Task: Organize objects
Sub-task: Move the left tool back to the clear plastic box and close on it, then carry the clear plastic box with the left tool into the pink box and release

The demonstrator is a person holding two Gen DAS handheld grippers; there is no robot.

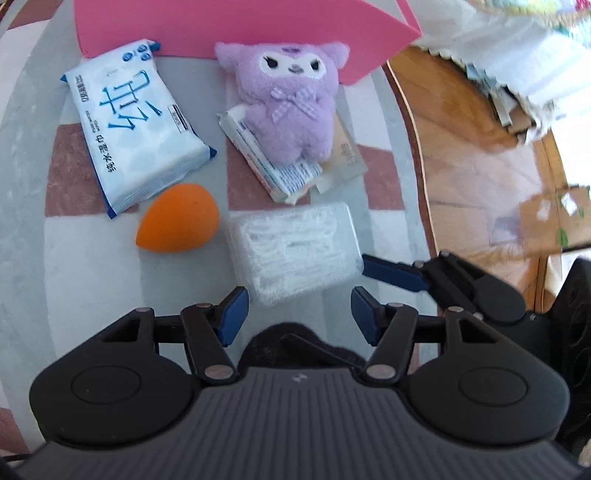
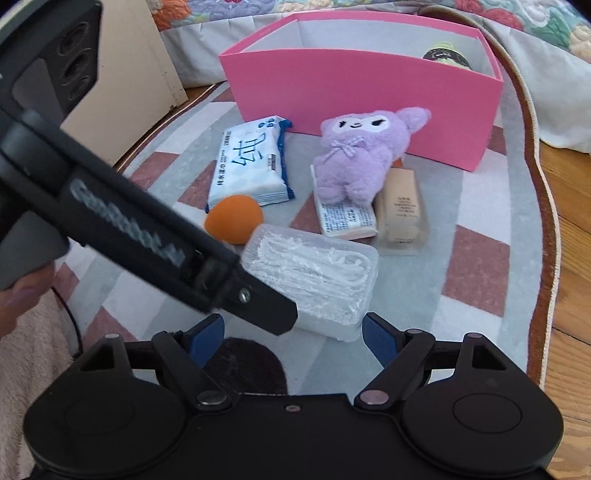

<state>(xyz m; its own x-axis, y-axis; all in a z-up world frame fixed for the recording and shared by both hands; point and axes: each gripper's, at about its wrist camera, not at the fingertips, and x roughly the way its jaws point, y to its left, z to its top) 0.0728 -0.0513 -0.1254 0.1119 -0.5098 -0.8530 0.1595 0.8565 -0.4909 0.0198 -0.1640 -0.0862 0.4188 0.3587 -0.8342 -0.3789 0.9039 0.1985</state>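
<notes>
Blue pads of the left gripper (image 1: 299, 314) stand apart low in the left wrist view, released, with nothing pressed between them. Just past them lies a clear box (image 1: 295, 247) packed with white sticks, flat on the rug (image 1: 29, 184); its near edge sits in line with the gap but touches neither pad. From the right, one blue finger of the right gripper (image 1: 391, 275) reaches the box's right corner. An orange sponge (image 1: 179, 218) rests just left of the box. Beyond it lies a wipes pack (image 1: 136, 125), white with blue lettering. A purple plush (image 1: 291, 103) lies face up on a small packet (image 1: 258, 155), with a beige tube (image 1: 343, 155) beside it. Behind them stands the pink bin (image 1: 236, 26). Wooden floor (image 1: 461, 147) shows to the right of the rug.

Right wrist view: the right gripper (image 2: 293, 338) is wide and released, its pads either side of the clear box's (image 2: 325, 280) near end, apart from it as far as can be told. The left gripper's black arm (image 2: 147, 240) crosses from the upper left, its tip over the box's left near corner. The sponge (image 2: 232, 218) touches the box's far left corner. Farther on lie the wipes (image 2: 251, 162), the plush (image 2: 358, 155) on its packet (image 2: 347, 218), and the tube (image 2: 402, 210) just right. The bin (image 2: 362, 107) stands open behind them with a dark, green-topped jar (image 2: 447, 57) inside. A hand (image 2: 18, 299) shows at the left edge.
</notes>
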